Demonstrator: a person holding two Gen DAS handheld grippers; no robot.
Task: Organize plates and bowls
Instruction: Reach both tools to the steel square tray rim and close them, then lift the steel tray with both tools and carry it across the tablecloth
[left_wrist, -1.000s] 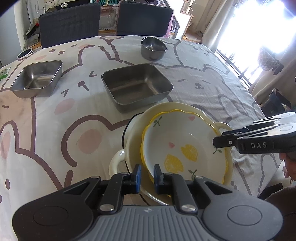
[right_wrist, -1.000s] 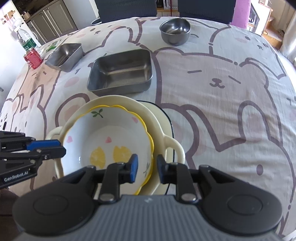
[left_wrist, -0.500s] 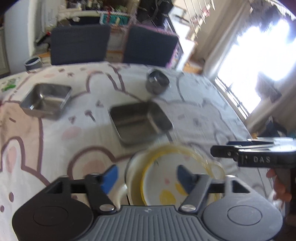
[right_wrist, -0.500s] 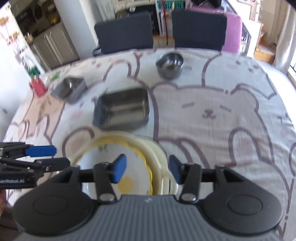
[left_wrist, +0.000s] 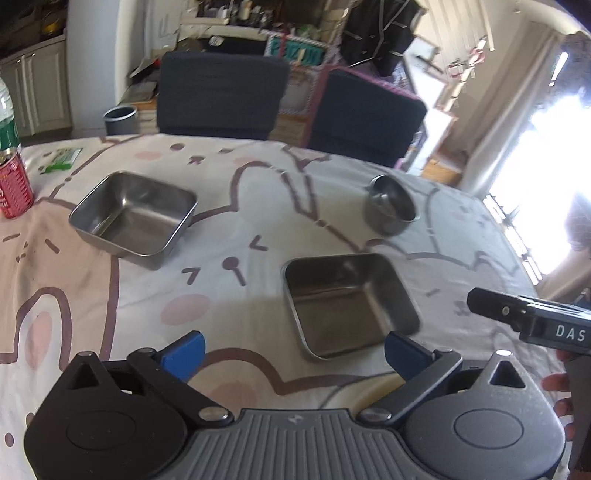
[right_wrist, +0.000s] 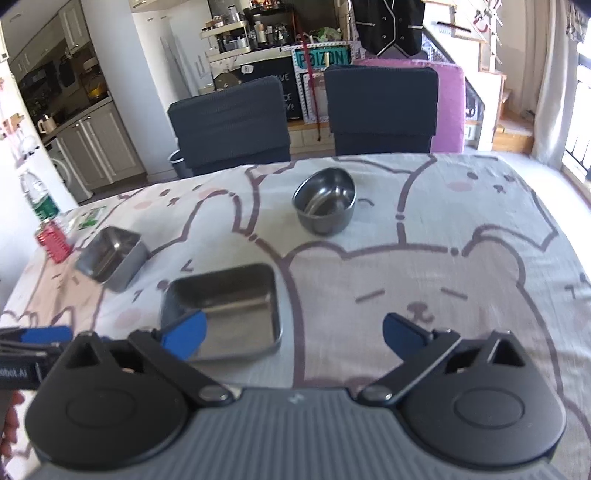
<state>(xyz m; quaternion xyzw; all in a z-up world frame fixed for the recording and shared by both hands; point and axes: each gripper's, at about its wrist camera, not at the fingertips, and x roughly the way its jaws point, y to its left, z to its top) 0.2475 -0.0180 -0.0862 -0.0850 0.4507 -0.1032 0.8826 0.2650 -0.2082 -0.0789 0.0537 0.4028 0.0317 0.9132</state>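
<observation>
Right now both claws are over the near edge of the worktop (right_wrist: 424, 229), which wears a cloth printed with cartoon bears. Left claw (left_wrist: 293, 350): jaws opening, blue pads spread wide, nothing between them but cloth and the near corner of a tin. Right claw (right_wrist: 293, 332): same story, jaws opening wide, gripping nothing, its left pad showing over the large tin's near-left corner. Each claw peeks into the other's view, the right one at the right edge of the left view with bare fingertips (left_wrist: 557, 384) under it, the left one low at the left edge of the right view.

On to the dishes. A large square steel tin (right_wrist: 225, 310) sits nearest, just beyond the claws, empty. Farther and to the left, a smaller square steel tin (right_wrist: 110, 256) stands well apart from it, also empty. At the far side, right of the tins, a round steel bowl (right_wrist: 325, 201) stands alone, with what may be a second bowl nested inside, hard to say through the blur. All three are upright and touching nothing.

Far left, a red can (left_wrist: 13, 184) and a water bottle (right_wrist: 38, 201) stand together, a green packet (left_wrist: 62, 159) beside them. Two dark chairs (right_wrist: 231, 125) are pushed in at the far edge
</observation>
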